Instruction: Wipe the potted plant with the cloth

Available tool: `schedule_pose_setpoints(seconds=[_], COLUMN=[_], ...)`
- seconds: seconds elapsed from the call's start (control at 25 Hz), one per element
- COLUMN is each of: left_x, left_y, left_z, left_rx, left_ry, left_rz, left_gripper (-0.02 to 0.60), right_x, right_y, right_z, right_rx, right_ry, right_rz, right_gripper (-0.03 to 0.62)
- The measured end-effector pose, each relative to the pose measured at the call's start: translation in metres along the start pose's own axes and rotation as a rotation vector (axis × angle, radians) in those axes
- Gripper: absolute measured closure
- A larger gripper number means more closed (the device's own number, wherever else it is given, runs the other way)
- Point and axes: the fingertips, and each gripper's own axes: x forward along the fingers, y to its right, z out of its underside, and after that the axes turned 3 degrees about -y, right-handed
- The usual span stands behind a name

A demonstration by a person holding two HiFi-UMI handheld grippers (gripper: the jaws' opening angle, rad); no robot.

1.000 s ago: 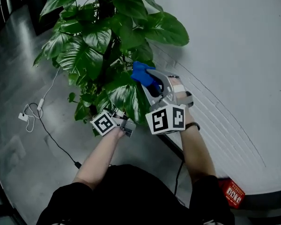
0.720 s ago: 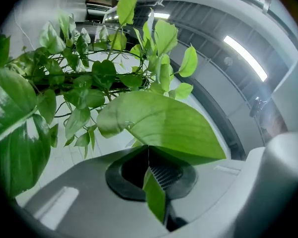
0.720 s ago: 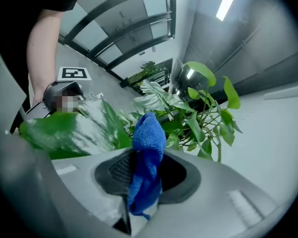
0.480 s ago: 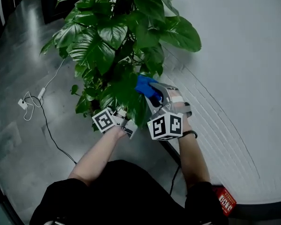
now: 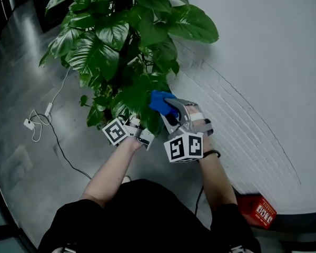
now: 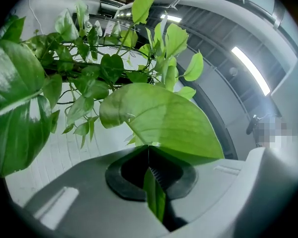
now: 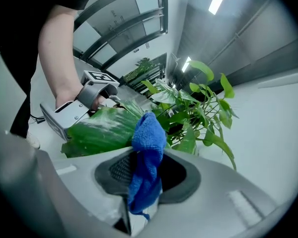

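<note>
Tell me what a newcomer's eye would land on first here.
The big glossy potted plant fills the top of the head view. Just below it the bright blue cloth stands out, clamped in the right gripper and held at a leaf that the left gripper clamps.

The cloth (image 7: 149, 133) is bright blue. The plant (image 5: 121, 41) is glossy dark green with paler streaks, and the leaf (image 6: 164, 120) in the left claw (image 6: 149, 155) looks yellow-green. That claw and the right claw (image 7: 146, 157) are grey with black pads (image 7: 118, 170). Their marker cubes (image 5: 184, 147) bear black-and-white squares. The box (image 5: 259, 211) is red and the floor (image 5: 21, 178) grey.
</note>
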Motion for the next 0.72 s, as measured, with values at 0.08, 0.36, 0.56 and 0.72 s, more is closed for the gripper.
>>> schedule_pose_setpoints(seconds=[0.08,0.36,0.56,0.72], left_x=[-0.001,-0.004,-0.002,-0.002], left_y=[0.0,-0.004,-0.008,-0.009], left_z=[0.002,-0.004,-0.007,-0.009], left_rx=[-0.019,-0.033,-0.055,-0.074], left_ry=[0.0,0.003,0.033,0.049], left_rz=[-0.005,-0.008,-0.004,0.008], left_gripper=[0.584,0.584,0.581,0.581], right_x=[-0.004,-0.011,-0.013,-0.016], right_y=[-0.004,-0.018,-0.031,-0.037], right_z=[0.002,0.002,0.003,0.004], right_rx=[0.021,0.068,0.09,0.116], right_ry=[-0.004,-0.016,-0.022,-0.016], right_rz=[-0.006,-0.016,-0.029,-0.034], right_gripper=[0.488,0.488,0.488,0.488])
